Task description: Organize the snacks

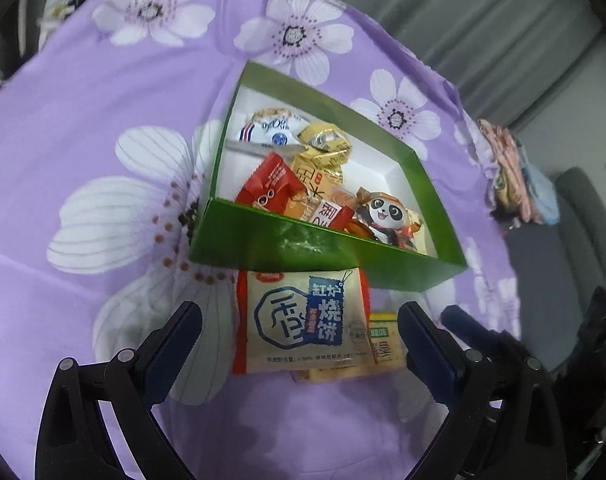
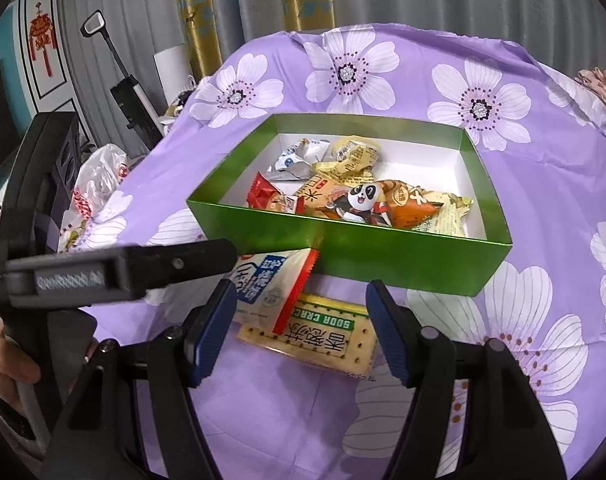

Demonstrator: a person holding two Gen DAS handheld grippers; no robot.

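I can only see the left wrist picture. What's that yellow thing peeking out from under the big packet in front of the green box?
Observer: A cracker pack. The right wrist view shows a green strip on it reading "SODA CRAC". The big packet lies over one of its corners.
Operator: Is the other tool near it?
Observer: Yes. The right gripper is open, and the cracker pack shows between its fingers. It does not seem to be touching them.
Operator: Anything off the table's left side?
Observer: A crumpled white plastic bag by the cloth's edge.
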